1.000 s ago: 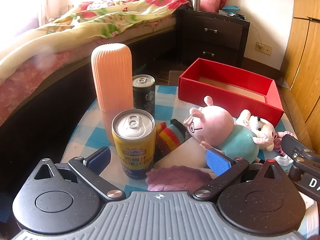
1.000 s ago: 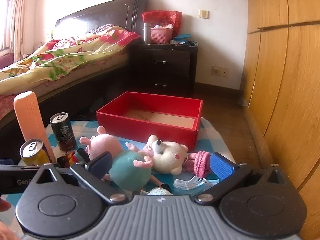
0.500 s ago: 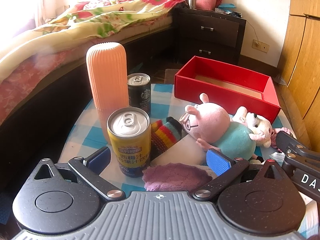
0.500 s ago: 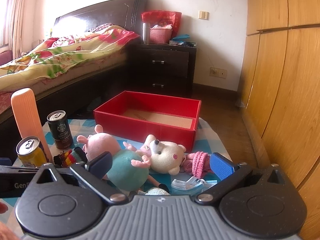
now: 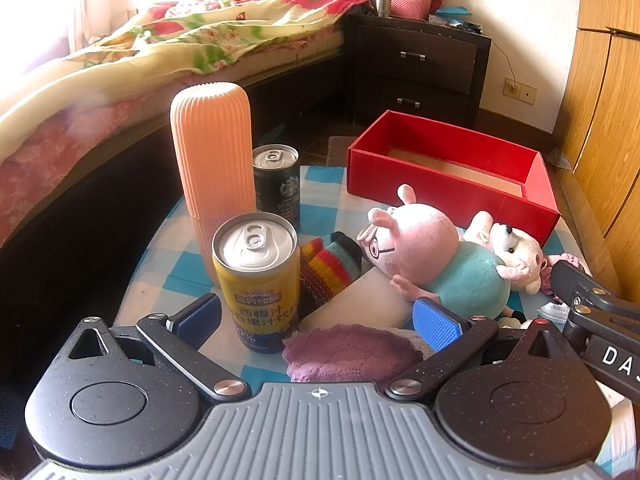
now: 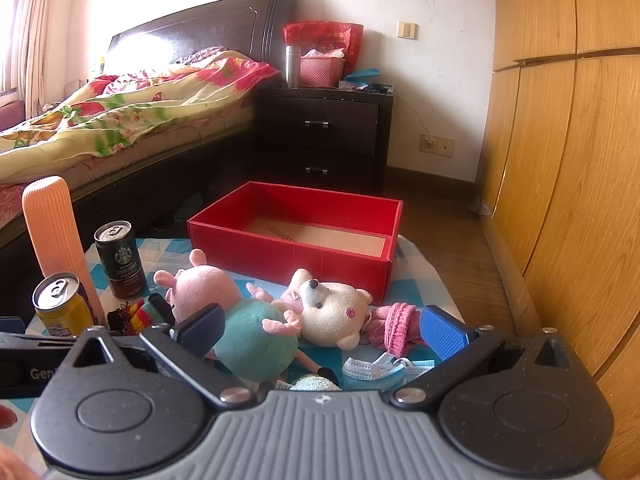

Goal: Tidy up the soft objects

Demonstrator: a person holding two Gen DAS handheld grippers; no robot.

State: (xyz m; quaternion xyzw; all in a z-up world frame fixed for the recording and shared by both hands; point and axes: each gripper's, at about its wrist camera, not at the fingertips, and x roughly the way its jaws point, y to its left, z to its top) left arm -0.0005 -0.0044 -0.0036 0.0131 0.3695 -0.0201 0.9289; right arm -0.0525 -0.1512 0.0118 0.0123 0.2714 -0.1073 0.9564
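A pink pig plush (image 5: 424, 254) (image 6: 224, 308) in a teal shirt lies on the checkered cloth beside a white bear plush (image 5: 516, 252) (image 6: 332, 312). A striped sock (image 5: 328, 268) (image 6: 136, 316), a purple knit cloth (image 5: 352, 354) and a pink knit piece (image 6: 396, 326) lie near them. An empty red box (image 5: 452, 176) (image 6: 296, 240) stands behind. My left gripper (image 5: 316, 316) is open and empty, just short of the yellow can and purple cloth. My right gripper (image 6: 320, 328) is open and empty, just short of the plush toys.
A yellow can (image 5: 258, 280) (image 6: 60, 304), a dark coffee can (image 5: 278, 184) (image 6: 120, 258) and a tall orange ribbed container (image 5: 214, 160) (image 6: 54, 236) stand on the left. A blue face mask (image 6: 380, 368) lies near the front. A bed, a dark nightstand (image 6: 324, 140) and wooden wardrobe doors surround the table.
Both grippers have drawn back and risen slightly, so the objects sit a little farther away. Nothing on the table has moved. Both grippers stay open.
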